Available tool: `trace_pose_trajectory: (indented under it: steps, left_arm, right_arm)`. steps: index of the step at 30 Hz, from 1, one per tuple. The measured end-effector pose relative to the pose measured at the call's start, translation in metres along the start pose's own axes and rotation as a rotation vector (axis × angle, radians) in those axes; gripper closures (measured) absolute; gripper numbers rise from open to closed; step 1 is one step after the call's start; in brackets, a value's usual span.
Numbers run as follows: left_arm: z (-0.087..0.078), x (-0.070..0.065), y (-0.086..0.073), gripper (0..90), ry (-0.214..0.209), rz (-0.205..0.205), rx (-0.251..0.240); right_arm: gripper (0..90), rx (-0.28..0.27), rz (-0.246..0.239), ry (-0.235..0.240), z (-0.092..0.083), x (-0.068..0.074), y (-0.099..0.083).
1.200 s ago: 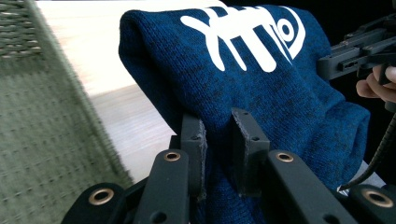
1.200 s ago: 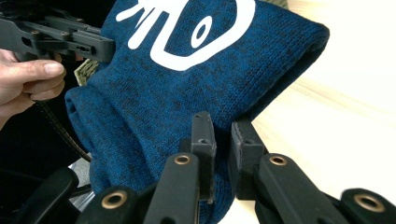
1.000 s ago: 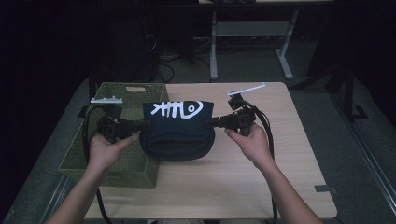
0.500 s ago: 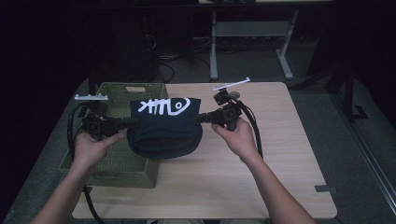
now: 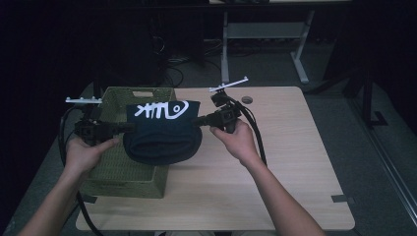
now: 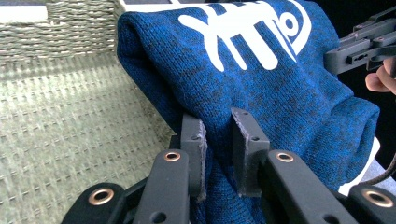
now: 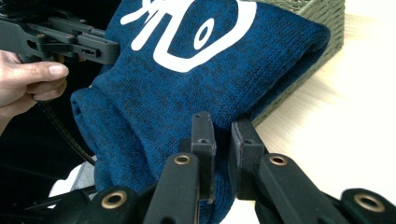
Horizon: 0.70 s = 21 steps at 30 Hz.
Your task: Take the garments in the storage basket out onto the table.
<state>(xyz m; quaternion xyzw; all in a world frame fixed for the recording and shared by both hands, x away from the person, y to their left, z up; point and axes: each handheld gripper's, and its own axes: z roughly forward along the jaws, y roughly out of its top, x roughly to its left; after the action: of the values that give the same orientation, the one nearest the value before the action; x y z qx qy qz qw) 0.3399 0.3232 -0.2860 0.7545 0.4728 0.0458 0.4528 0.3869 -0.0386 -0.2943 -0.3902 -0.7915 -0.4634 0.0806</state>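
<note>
Pinching the folded blue sweater [image 5: 162, 132] at both ends, your left gripper [image 6: 218, 140] and right gripper [image 7: 223, 140] fingers keep it level, probably for lowering into the basket [image 5: 114, 174].

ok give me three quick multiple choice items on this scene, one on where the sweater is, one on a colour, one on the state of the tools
1. Where is the folded sweater?
A. held over the near right edge of the basket
B. flat on the floor
C. on the metal frame behind the table

2. What colour is the fishbone print?
A. red
B. white
C. yellow

3. How do the left tool and right tool stand?
A. both wide open
B. one lying on the table
C. both shut on the sweater

Answers: 1 A, the high view shows it hanging between the tools over the basket's edge. 2 B, the print is white on blue knit. 3 C, each gripper view shows jaws pinching knit.
</note>
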Motion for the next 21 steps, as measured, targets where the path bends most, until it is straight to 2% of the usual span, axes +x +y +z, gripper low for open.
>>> trace_pose_trajectory:
  steps: [12, 21]
  left_arm:
    - [-0.014, 0.016, -0.004, 76.6, 0.017, -0.015, -0.018]
    - [-0.026, 0.036, -0.009, 76.6, 0.034, -0.034, -0.023]
  right_arm:
    - [81.5, 0.003, -0.004, 0.027, 0.02, 0.008, 0.012]
    - [81.6, 0.0, 0.0, 0.056, 0.04, 0.013, 0.019]
